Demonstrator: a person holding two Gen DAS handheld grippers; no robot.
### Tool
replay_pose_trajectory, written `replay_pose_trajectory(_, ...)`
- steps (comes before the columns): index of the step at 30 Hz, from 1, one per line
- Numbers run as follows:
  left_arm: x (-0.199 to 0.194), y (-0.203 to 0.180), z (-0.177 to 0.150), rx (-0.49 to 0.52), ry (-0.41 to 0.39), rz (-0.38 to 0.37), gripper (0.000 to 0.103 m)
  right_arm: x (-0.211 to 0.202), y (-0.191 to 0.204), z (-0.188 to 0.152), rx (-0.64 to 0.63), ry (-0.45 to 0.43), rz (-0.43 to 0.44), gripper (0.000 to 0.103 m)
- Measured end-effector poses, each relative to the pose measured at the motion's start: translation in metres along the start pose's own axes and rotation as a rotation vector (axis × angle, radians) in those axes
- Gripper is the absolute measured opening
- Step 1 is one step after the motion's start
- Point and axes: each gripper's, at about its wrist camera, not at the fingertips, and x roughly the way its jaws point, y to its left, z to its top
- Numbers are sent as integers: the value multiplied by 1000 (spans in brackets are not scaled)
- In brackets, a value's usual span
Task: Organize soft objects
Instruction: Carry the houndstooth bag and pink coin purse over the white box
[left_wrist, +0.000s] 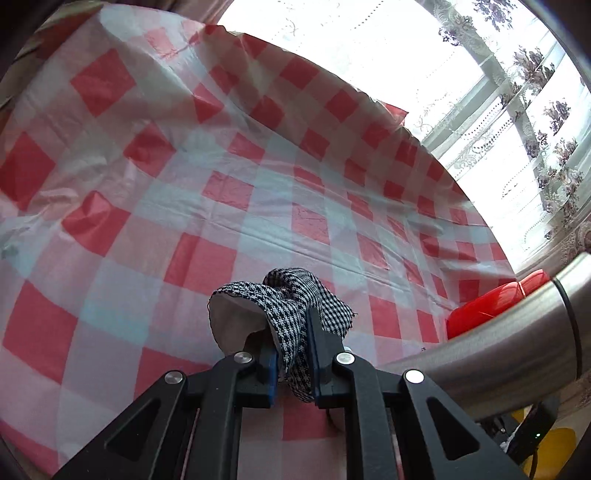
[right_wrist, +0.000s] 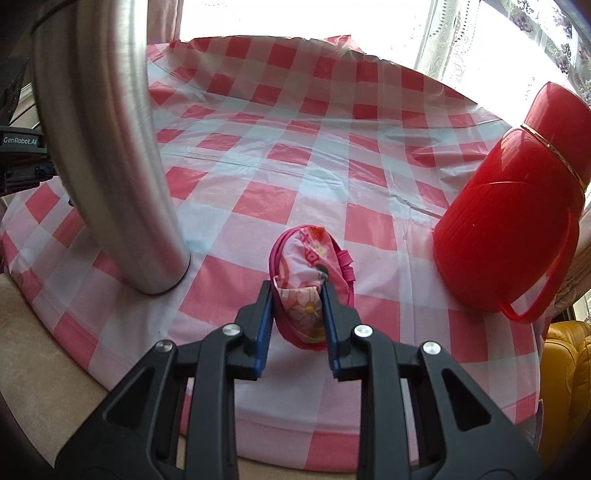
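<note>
The left tongs (left_wrist: 291, 354) pinch a black-and-white checked cloth (left_wrist: 295, 306) tight, low in the middle of the left wrist view. The cloth is crumpled, with a plain pale inside. The right tongs (right_wrist: 298, 314) squeeze a soft pink flowered pouch (right_wrist: 308, 273), rounded, low in the middle of the right wrist view. Under both lies a wrinkled red-and-white checked sheet on the worktop (right_wrist: 314, 155). A shiny metal tube (right_wrist: 122, 166) stands at the left, a smooth red plastic jug (right_wrist: 517, 206) at the right. Far left, a label (right_wrist: 20, 140) reads "GenRobot.AI".
</note>
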Motion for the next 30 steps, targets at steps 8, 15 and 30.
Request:
replay_pose_trajectory(8,-41,-4,-40,21,-58,67,13,-31,2,-20,8,-13,11,28)
replay_pose_trajectory(15,-74,-24,-64,86,-122,111,13,-57,3,-37,16,-29,16,28)
replay_pose_trajectory(30,-109,-94,-111,258,-151,57,13,-116,-40,-71,135,-54,-6,28)
